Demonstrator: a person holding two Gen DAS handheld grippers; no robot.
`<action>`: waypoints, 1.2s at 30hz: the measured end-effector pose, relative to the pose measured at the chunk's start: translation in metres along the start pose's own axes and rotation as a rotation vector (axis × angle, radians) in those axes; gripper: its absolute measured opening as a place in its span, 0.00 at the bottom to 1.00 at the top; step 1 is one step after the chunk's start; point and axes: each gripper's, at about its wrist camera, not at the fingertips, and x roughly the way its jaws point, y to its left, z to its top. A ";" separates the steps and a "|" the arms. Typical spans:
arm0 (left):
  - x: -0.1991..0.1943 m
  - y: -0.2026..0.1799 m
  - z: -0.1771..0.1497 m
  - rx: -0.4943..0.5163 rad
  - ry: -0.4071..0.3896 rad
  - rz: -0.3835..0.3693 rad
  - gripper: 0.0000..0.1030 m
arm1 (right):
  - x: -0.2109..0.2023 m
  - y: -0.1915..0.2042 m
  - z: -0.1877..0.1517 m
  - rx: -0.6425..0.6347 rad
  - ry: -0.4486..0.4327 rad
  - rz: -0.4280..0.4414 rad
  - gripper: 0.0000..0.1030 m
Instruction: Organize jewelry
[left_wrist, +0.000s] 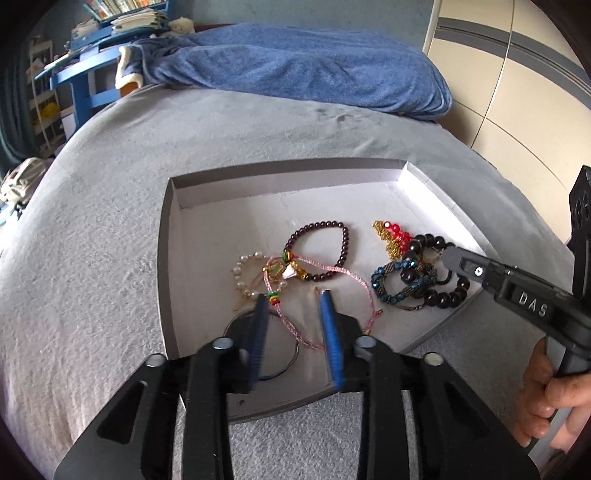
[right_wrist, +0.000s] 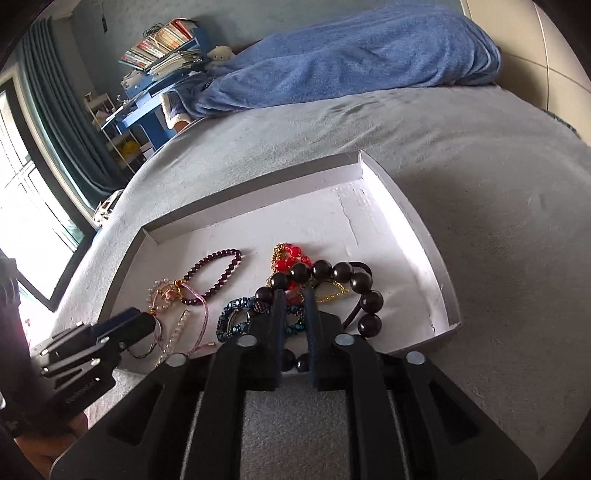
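- Currently we hold the left gripper (left_wrist: 293, 301) low over the lower centre of the left wrist view, its jaws spread with the blue pads (left_wrist: 330, 332) straddling the pink cord bracelet (left_wrist: 343, 273); nothing is pinched.
- We judge the right gripper (right_wrist: 294, 295) nearly pressed together at the lower centre of its view. Whether it actually grips the large dark bead bracelet (right_wrist: 332, 271) or the blue bead bracelet (right_wrist: 236, 317) lying under its tips, we cannot tell.
- All the jewelry lies inside the shallow white box lid (left_wrist: 288, 177) on the grey bedspread (left_wrist: 92, 221), in two clusters: at centre, the small dark bead bracelet (left_wrist: 341, 236), the pearl bracelet (left_wrist: 240, 271) and the pink cord, overlapping; at right, the red and gold piece (left_wrist: 388, 236) touching the large beads.
- Risk, as we judge it: lifting any one piece may drag its neighbours, because cords and strands cross each other; the pink cord looks caught with the pearl strand.
- Further risk: the soft bedspread could let the lid tip or slide if a gripper presses its rim.
- A thin wire ring (left_wrist: 284, 365) sits partly hidden beneath the left fingers.
- Beyond, a blue blanket (left_wrist: 295, 62) fills the upper frame, well apart; a blue shelf (left_wrist: 85, 85) stands at upper left.
- Between the two grippers the clusters lie close, so crowding is the main obstruction.
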 end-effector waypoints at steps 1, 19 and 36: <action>-0.001 -0.001 0.001 0.003 -0.004 0.001 0.36 | -0.002 0.001 0.000 -0.005 -0.005 -0.001 0.31; -0.045 -0.015 -0.007 0.055 -0.156 0.043 0.87 | -0.046 -0.010 -0.005 -0.086 -0.135 -0.055 0.77; -0.086 -0.021 -0.052 0.033 -0.246 0.099 0.93 | -0.091 -0.002 -0.051 -0.193 -0.234 -0.062 0.95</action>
